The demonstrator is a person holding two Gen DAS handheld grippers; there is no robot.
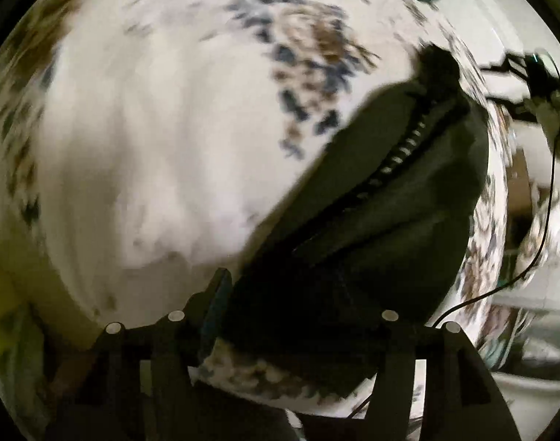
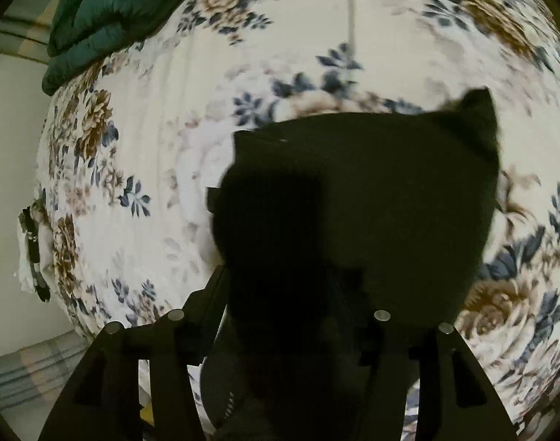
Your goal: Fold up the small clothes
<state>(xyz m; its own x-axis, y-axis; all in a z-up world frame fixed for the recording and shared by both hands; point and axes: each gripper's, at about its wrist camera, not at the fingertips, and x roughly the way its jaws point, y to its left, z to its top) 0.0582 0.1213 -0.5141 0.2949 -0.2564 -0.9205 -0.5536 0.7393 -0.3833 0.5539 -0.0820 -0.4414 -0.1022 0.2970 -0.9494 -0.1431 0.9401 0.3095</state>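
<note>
A small black garment (image 1: 371, 213) with a white stitched seam hangs from my left gripper (image 1: 291, 294), which is shut on its lower edge, above a floral bedsheet (image 1: 151, 128). In the right wrist view the same black garment (image 2: 371, 202) fills the centre and covers my right gripper (image 2: 291, 294), which looks shut on it; the fingertips are hidden by the cloth. The garment is lifted off the floral sheet (image 2: 151, 147). Both views are blurred by motion.
A folded dark green blanket (image 2: 107, 11) lies at the far left corner of the bed. The bed's edge (image 2: 48, 220) runs down the left. A thin black cable (image 1: 537, 239) hangs at the right of the left wrist view.
</note>
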